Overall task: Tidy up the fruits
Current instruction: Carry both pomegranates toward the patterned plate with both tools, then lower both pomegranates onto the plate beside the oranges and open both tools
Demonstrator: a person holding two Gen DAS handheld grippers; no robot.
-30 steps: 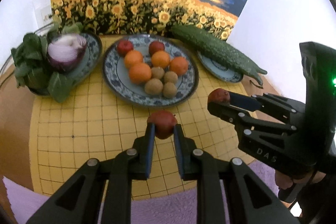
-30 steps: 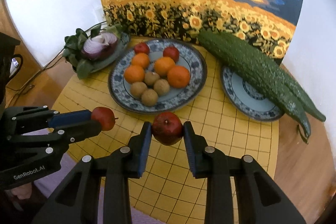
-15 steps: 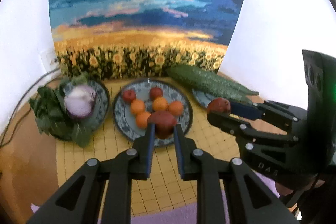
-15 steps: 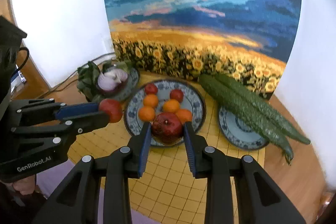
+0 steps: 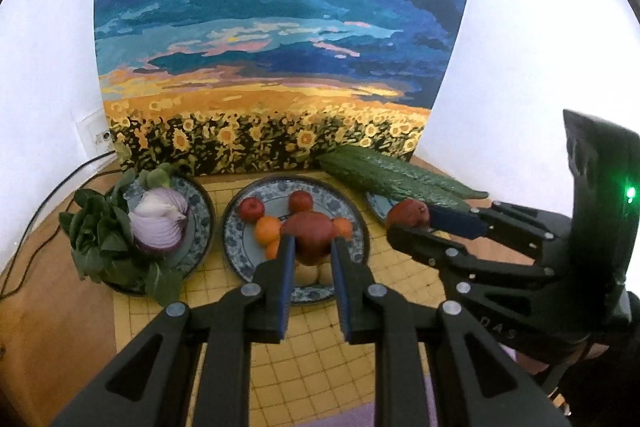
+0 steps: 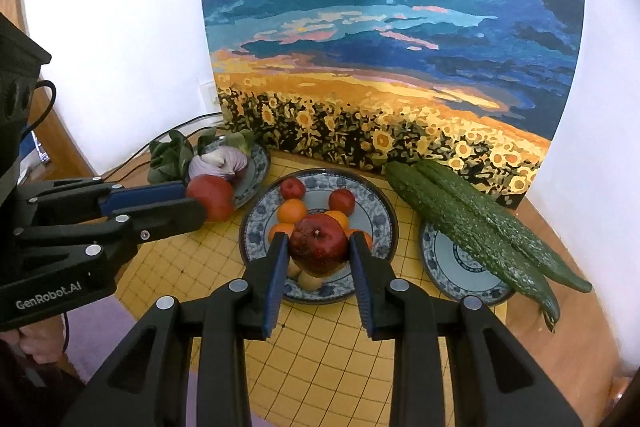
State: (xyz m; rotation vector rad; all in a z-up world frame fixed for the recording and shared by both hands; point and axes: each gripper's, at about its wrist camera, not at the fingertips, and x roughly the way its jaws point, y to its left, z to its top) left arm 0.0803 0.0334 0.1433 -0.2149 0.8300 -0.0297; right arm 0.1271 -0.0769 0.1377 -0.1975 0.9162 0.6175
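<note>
On the left a plate (image 5: pixel 202 211) holds leafy greens (image 5: pixel 100 239) and a cut red onion (image 5: pixel 160 223), vegetables kept apart from the fruit; beside it the left gripper (image 5: pixel 312 251) is clamped on a small red fruit (image 5: pixel 310 235), held in the air in front of the middle plate (image 5: pixel 236 251), probably so it can be set down there; that plate is the fruit plate, already carrying two small red fruits, several oranges (image 5: pixel 267 229) and some pale brown round ones, so free room looks scarce and the near side seems the likeliest gap; the right gripper (image 6: pixel 318 251) is closed on a red apple (image 6: pixel 318 245), likewise raised before the same plate; both loads seem bound for one dish, so the two tools, close side by side, may crowd each other; on the right two long cucumbers (image 6: pixel 472 223) lie across a third plate (image 6: pixel 448 263), reaching towards the fruit plate's far rim; a sunflower painting (image 6: pixel 384 39) leans on the wall behind.
</note>
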